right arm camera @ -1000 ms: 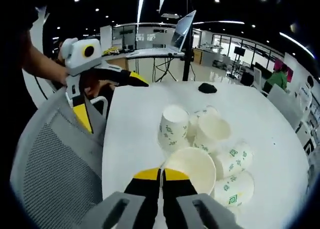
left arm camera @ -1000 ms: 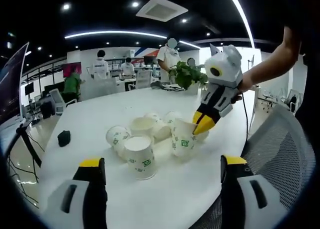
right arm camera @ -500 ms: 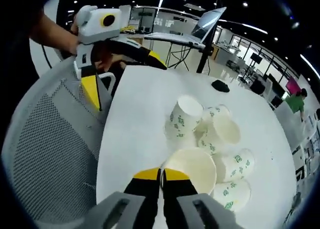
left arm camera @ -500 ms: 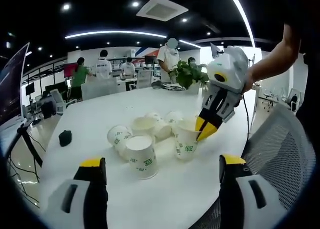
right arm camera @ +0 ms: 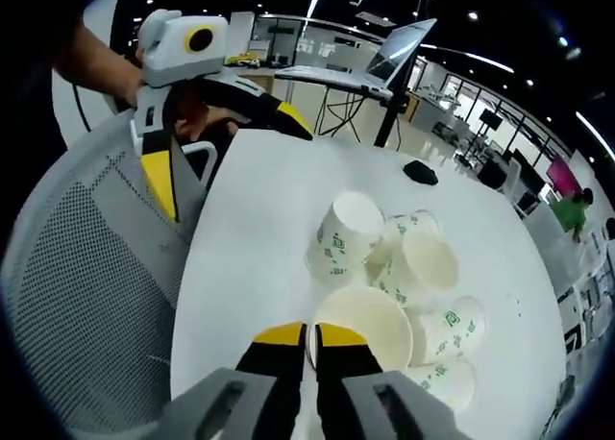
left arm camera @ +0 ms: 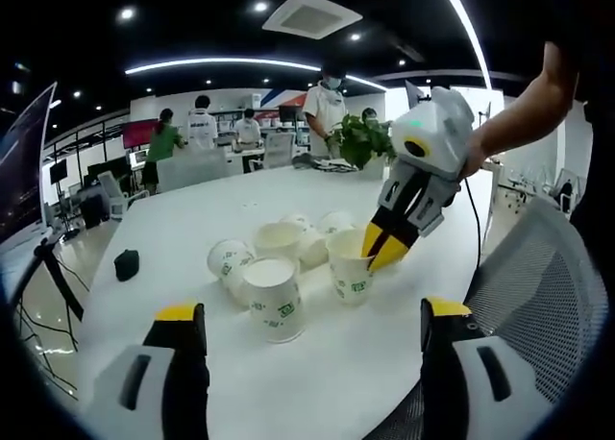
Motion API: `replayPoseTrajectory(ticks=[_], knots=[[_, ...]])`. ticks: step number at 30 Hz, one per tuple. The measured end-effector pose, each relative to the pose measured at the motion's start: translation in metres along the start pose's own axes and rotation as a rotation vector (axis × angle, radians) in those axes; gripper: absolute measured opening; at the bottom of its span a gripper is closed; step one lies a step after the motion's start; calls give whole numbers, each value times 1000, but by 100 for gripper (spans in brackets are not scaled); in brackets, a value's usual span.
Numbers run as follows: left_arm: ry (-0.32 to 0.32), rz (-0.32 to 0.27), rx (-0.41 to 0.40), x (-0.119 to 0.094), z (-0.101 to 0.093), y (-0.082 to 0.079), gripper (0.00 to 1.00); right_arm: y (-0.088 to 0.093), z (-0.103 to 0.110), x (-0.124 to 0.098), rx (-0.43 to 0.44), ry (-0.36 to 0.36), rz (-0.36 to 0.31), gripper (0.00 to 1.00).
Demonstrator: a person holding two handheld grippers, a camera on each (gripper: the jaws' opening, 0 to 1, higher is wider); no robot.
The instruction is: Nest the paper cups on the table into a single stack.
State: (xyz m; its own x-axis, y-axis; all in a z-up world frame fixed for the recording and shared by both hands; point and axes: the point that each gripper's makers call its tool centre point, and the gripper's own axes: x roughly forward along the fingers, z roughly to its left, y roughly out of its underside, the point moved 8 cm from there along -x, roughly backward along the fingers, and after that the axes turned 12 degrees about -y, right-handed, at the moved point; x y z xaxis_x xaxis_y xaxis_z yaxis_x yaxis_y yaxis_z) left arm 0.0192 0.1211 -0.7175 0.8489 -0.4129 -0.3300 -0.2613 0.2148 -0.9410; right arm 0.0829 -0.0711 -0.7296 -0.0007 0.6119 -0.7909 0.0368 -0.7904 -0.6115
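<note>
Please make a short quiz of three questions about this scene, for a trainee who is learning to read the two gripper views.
1. True or false: the right gripper is shut on the rim of an upright paper cup.
2. The left gripper is: A open, B shut on a cup.
3. What dark thing lies on the white table beyond the cups?

Key: 1 true. 2 A. 3 A small black object.

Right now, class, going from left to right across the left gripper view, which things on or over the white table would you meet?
Small black object → upside-down paper cup nearest the camera → upright paper cup held at its rim → right claw gripping it → potted green plant's leaves are farther back, so left out of the order.
</note>
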Motion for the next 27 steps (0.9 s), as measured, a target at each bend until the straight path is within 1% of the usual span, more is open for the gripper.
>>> replayPoseTrajectory(ticks=[2,5,10,14,18,20,24,27], knots=[[-1,1,1,0,0,0,91,1,-1,1,1,3,1,0],[1,5,3,0,0,0,91,1,-3,3,30,12,-19,0],[5,10,1,0,0,1,90,-1,-5,4,53,22,-50,0],[5,12,0,1,0,2,90,-5,-4,5,56,21,-63,0],[6,15,2,1,0,2,90,-3,-7,7,56,26,-66,0],[5,14,2,1,0,2,90,-3,-7,7,53,33,-70,3],[3,19,0,1,0,2,88,-2,-8,3,72,43,-102,7],[0,15,-12,1,1,2,88,-1,-11,-2,98,66,-138,11]])
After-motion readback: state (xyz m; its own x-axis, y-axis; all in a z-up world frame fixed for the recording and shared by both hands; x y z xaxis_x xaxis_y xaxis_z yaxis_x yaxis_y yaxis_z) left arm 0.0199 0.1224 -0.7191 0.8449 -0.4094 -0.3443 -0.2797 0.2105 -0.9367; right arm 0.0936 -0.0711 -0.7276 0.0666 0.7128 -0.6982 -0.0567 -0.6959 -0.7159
